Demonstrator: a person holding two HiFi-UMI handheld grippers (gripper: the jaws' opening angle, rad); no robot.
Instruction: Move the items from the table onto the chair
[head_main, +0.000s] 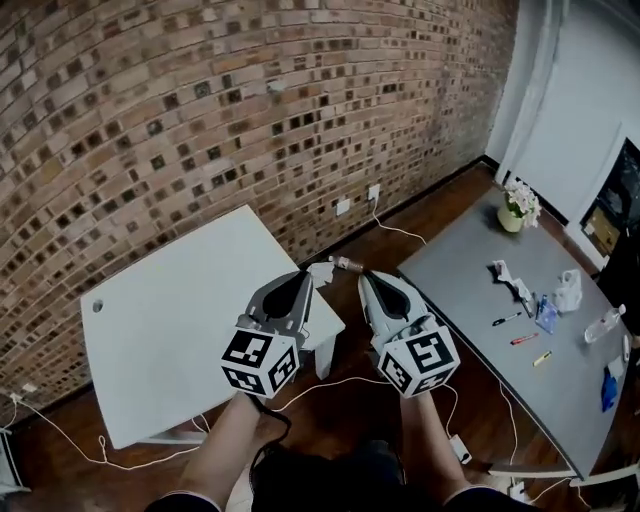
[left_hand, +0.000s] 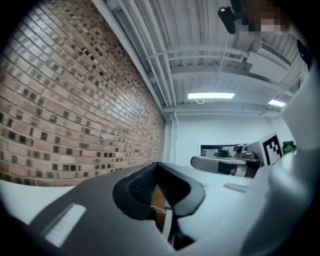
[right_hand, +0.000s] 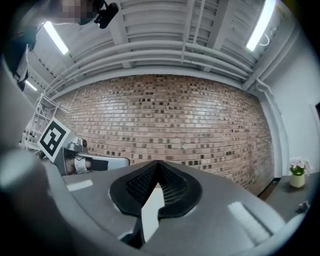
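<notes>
- The items lie on the grey table (head_main: 465, 262) at the right of the head view: a small pot of flowers (head_main: 517, 207) at the far end, then a crumpled white piece (head_main: 510, 278), a white bag (head_main: 569, 291), a blue packet (head_main: 546, 316), a black pen (head_main: 506, 320), a red marker (head_main: 524, 339), a yellow marker (head_main: 542, 357), a clear bottle (head_main: 604, 325) and a blue thing (head_main: 610, 390) near the edge.
- Neither gripper touches any of them; both are well apart from the grey table's top.
- A white table (head_main: 180, 300) stands to the left, its near corner just under the left gripper.
- White cables (head_main: 398, 231) trail over the dark wooden floor (head_main: 350, 395) up to sockets (head_main: 343, 206) low on the brick wall (head_main: 200, 100).
- White beams and strip lights cross the ceiling in both gripper views.
- The left gripper (head_main: 303, 272) (left_hand: 158, 167) and the right gripper (head_main: 366, 275) (right_hand: 158, 164) are held side by side, pointing level toward the brick wall, in the gap between the two tables.
- Each has its jaws pressed together at the tips with nothing between them.
- Both forearms reach up from the bottom of the head view.
</notes>
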